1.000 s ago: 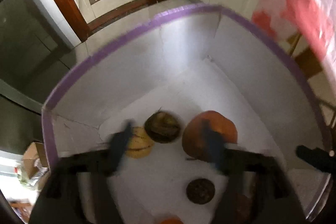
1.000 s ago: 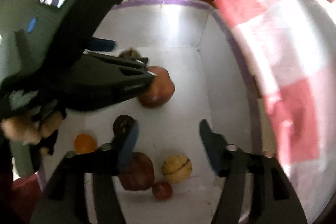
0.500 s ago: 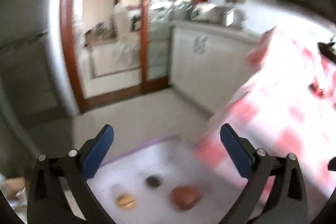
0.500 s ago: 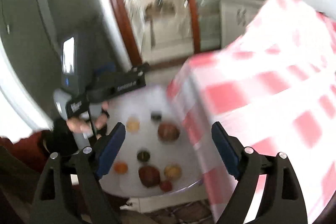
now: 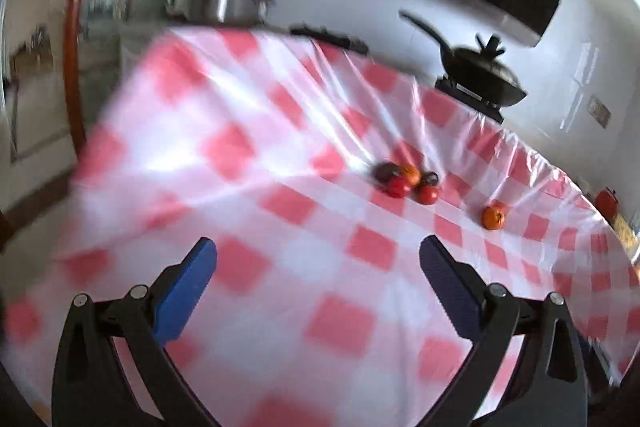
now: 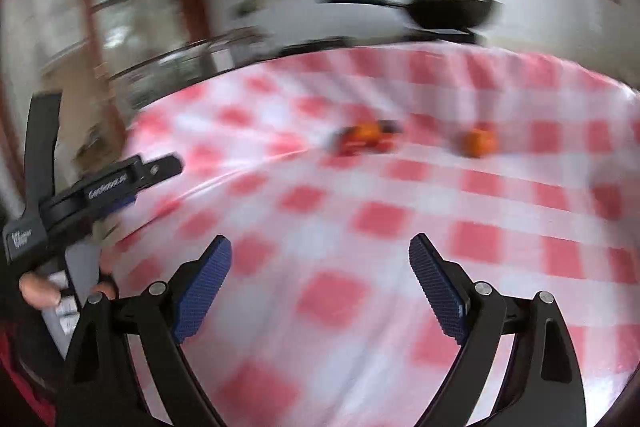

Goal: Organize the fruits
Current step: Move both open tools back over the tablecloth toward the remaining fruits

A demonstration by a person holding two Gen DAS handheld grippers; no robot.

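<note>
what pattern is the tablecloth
Red-and-white checks on the tablecloth, sharpest in the left wrist view.

Daylight is glaring off the glossy checked tablecloth (image 5: 248,131), washing out its left half. Motion blur is smearing the fruit cluster (image 6: 364,141) and the pan (image 6: 448,11) beyond it; fisheye distortion is bending the tablecloth's edges.

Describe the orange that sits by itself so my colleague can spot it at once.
Find the red-and-white checked tablecloth, then the small cluster of fruits near its far side. The lone orange lies right of that cluster, apart, touching nothing, while the cluster's fruits huddle together.
</note>
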